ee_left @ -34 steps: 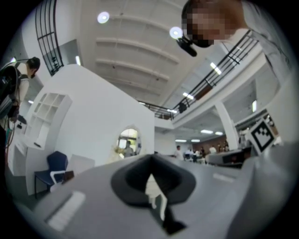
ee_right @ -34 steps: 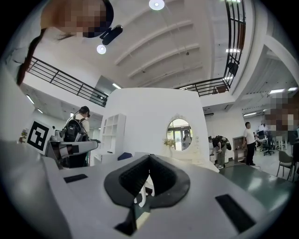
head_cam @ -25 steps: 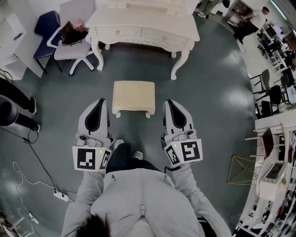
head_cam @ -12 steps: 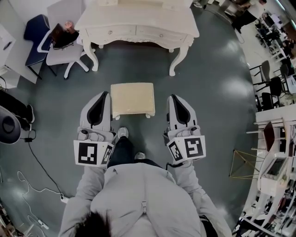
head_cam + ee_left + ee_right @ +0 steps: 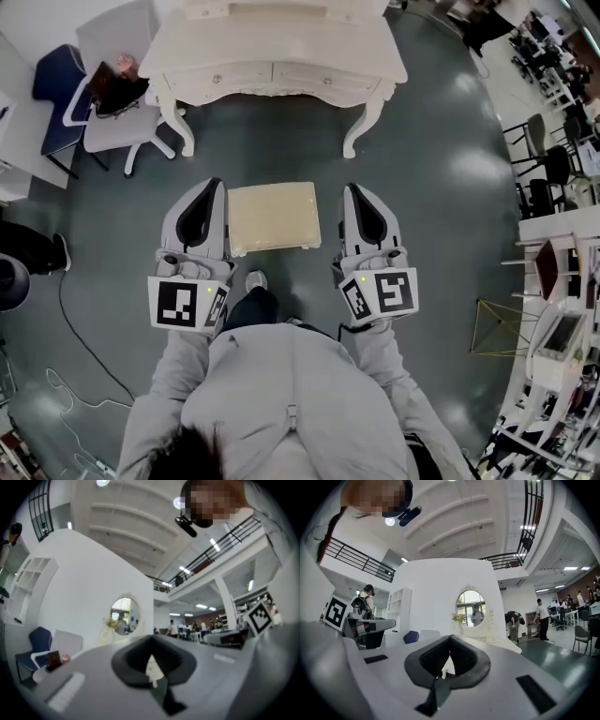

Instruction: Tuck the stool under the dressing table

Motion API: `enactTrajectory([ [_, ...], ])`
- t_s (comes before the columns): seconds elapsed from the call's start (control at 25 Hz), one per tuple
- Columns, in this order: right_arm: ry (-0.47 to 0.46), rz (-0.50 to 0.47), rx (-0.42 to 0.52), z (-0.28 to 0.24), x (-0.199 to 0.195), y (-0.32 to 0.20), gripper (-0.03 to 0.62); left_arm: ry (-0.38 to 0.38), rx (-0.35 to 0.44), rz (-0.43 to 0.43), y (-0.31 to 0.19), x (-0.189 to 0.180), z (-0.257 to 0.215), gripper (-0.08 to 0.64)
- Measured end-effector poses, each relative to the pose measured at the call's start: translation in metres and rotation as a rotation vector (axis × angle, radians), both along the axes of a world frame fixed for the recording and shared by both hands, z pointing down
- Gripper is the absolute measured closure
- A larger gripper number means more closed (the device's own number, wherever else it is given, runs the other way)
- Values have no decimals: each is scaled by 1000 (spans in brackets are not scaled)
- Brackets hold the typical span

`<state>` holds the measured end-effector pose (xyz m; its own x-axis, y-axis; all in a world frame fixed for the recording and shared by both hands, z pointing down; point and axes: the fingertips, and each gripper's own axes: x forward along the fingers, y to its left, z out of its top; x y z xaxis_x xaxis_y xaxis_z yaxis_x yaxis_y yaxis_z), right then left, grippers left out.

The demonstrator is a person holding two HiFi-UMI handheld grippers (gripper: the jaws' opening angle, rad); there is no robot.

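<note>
A small cream stool [image 5: 274, 217] stands on the grey floor in front of the white dressing table [image 5: 281, 58] in the head view. My left gripper [image 5: 213, 186] is beside the stool's left edge and my right gripper [image 5: 353, 191] beside its right edge, both shut with nothing between the jaws. Whether they touch the stool cannot be told. In the left gripper view the shut left gripper [image 5: 151, 639] points level at the table's round mirror [image 5: 124, 616]. The right gripper [image 5: 450, 640] is shut too, facing the mirror [image 5: 470, 607].
A white office chair [image 5: 114, 94] with a dark bag on it and a blue chair [image 5: 53, 89] stand left of the table. Cables [image 5: 75, 328] trail on the floor at left. Chairs and shelving [image 5: 553, 234] line the right side. People stand far off [image 5: 543, 616].
I have walked toward the dressing table. Both grippers moved forward from behind the stool to alongside its two sides, still shut.
</note>
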<state>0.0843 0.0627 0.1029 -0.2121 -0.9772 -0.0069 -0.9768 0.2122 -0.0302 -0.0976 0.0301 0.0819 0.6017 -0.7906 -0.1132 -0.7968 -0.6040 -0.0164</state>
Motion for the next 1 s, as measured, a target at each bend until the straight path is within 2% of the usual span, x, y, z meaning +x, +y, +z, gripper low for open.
enactTrajectory([
  [0.28, 3, 33, -49, 19, -6, -41, 589, -15, -24, 33, -46, -8, 13, 551],
  [0.56, 1, 70, -140, 57, -11, -65, 589, -46, -85, 69, -77, -13, 44, 551],
  [1.0, -30, 65, -329, 129, -15, -65, 571, -70, -232, 112, -84, -10, 114, 551],
])
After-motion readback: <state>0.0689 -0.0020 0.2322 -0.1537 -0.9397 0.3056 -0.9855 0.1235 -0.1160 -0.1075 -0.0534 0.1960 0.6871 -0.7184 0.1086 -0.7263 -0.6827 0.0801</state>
